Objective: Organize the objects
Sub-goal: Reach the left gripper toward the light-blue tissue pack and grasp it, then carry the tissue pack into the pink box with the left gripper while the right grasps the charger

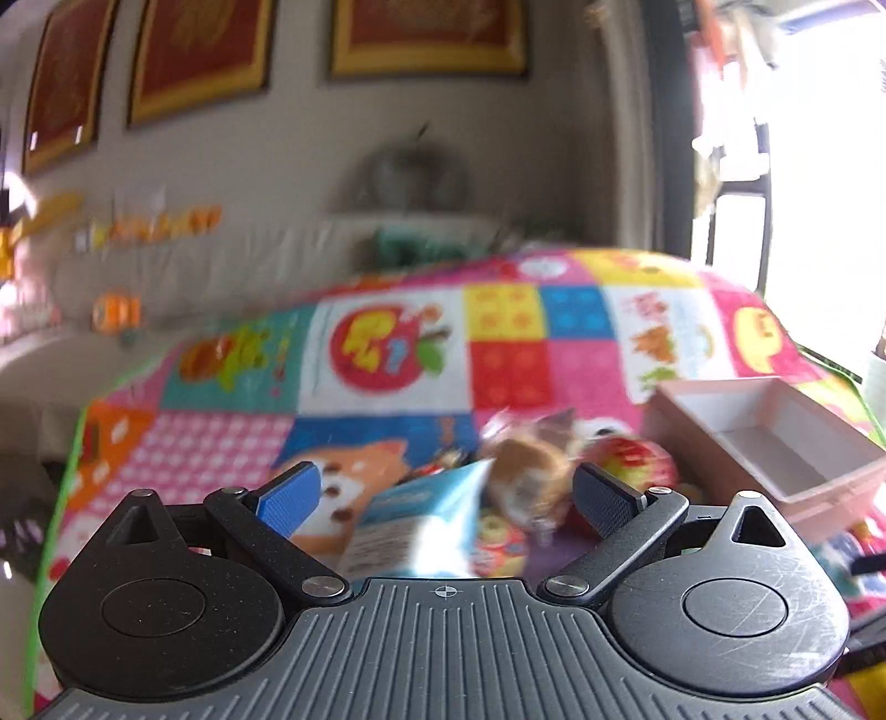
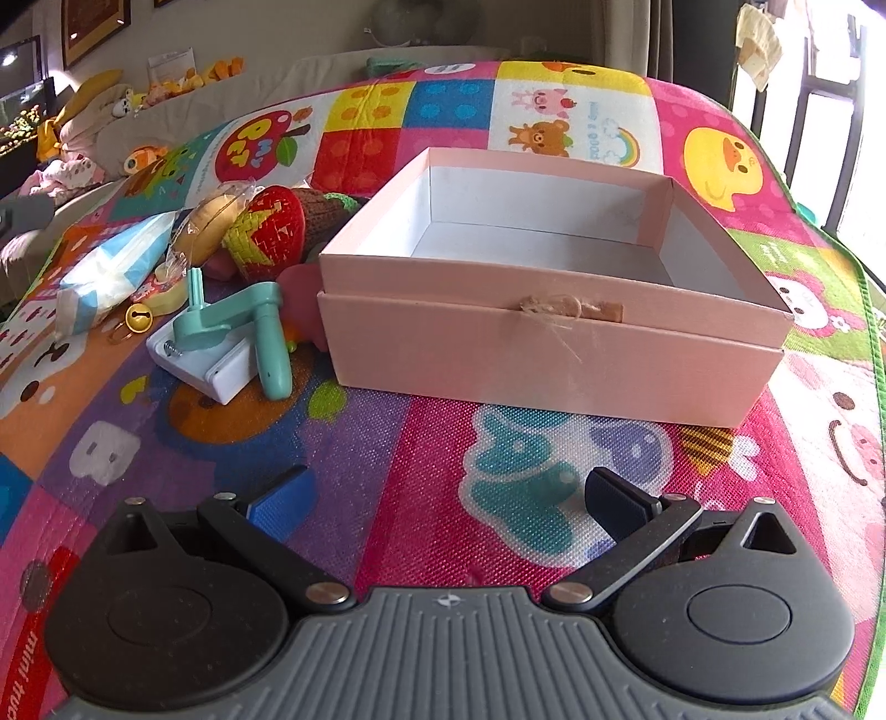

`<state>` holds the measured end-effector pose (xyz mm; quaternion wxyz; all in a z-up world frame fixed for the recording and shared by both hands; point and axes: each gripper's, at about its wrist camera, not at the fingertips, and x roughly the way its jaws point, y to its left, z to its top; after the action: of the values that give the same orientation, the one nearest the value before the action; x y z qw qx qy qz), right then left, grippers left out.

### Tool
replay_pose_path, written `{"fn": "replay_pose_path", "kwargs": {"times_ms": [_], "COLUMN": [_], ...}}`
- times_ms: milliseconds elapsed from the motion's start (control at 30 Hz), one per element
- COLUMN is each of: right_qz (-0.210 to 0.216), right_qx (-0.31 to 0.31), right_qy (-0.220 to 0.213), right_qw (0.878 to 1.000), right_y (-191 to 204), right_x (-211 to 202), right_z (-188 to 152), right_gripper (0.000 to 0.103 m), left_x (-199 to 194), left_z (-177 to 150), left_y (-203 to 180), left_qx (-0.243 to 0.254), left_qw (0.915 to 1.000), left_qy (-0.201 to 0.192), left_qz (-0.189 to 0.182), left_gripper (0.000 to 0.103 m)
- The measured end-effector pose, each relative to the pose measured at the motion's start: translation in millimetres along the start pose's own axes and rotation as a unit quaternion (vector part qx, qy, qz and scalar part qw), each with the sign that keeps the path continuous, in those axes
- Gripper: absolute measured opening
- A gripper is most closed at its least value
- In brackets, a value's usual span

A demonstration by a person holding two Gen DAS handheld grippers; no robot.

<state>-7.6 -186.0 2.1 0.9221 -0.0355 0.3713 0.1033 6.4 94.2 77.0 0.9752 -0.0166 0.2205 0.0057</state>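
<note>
An empty pink cardboard box (image 2: pixel 554 332) stands on the colourful play mat (image 2: pixel 387 443), and in the left wrist view the box (image 1: pixel 775 443) lies at the right. Left of it is a pile: a blue-white tissue pack (image 2: pixel 116 266), a woven strawberry toy (image 2: pixel 271 232), a gold bell (image 2: pixel 138 318), and a mint hand-crank gadget on a white base (image 2: pixel 232 343). My left gripper (image 1: pixel 443 493) is open, close over the tissue pack (image 1: pixel 421 520) and a blurred orange plush (image 1: pixel 526 476). My right gripper (image 2: pixel 443 498) is open above bare mat, short of the box.
A brown knitted item (image 2: pixel 326 210) and a tape roll (image 2: pixel 166 293) also lie in the pile. Plush toys (image 2: pixel 83 160) crowd the sofa at the far left. Framed pictures (image 1: pixel 426 39) hang on the wall. The mat's green edge (image 2: pixel 869 332) runs along the right by a window.
</note>
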Motion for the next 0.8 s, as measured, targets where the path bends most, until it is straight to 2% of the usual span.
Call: {"fn": "replay_pose_path", "kwargs": {"times_ms": [67,133,233,267,300,333,400,533,667,700,800], "right_qz": [-0.003,-0.009,-0.017,-0.016,-0.015,-0.014,-0.008,0.061,0.133,0.134,0.095], "right_qx": [0.006,0.012,0.016,0.015,0.015,0.015,0.011,-0.020,-0.028,-0.023,0.002], "right_qy": [0.004,0.009,0.012,0.012,0.012,0.013,0.015,-0.003,-0.010,-0.009,-0.007], "right_qw": [1.000,1.000,1.000,1.000,1.000,1.000,1.000,0.998,0.991,0.991,0.995], "right_y": [-0.5,0.2,2.5,2.5,2.4,2.5,5.5,35.1,76.3,85.7,106.9], "right_x": [-0.5,-0.9,-0.9,-0.9,-0.9,-1.1,-2.4,-11.1,-10.2,-6.0,10.9], "right_z": [0.7,1.4,1.7,2.0,2.2,2.5,3.8,10.9,23.4,27.5,41.0], "right_gripper": [0.103,0.103,0.103,0.103,0.103,0.103,0.103,0.103,0.103,0.100,0.096], "left_x": [35.6,62.6,84.3,86.8,86.4,86.9,78.0,27.9,-17.0,-24.2,-35.0], "left_z": [1.1,-6.2,-19.4,-21.5,-24.4,-24.7,-22.0,-17.6,-15.6,-16.0,-18.3], "left_y": [20.8,31.3,36.0,37.2,40.0,41.8,44.4,42.8,45.4,46.8,53.3], "left_qx": [-0.034,-0.057,-0.070,-0.075,-0.083,-0.093,-0.109,-0.098,-0.087,-0.085,-0.089], "left_qw": [0.9974,0.9923,0.9888,0.9886,0.9878,0.9863,0.9848,0.9904,0.9935,0.9940,0.9938], "left_qy": [0.062,0.107,0.128,0.126,0.127,0.130,0.128,0.077,0.043,0.038,0.034], "left_qz": [-0.009,-0.024,-0.031,-0.034,-0.037,-0.042,-0.045,-0.061,-0.060,-0.057,-0.058], "left_gripper": [0.101,0.100,0.100,0.098,0.084,0.059,0.057,0.056,0.056,0.056,0.057]}}
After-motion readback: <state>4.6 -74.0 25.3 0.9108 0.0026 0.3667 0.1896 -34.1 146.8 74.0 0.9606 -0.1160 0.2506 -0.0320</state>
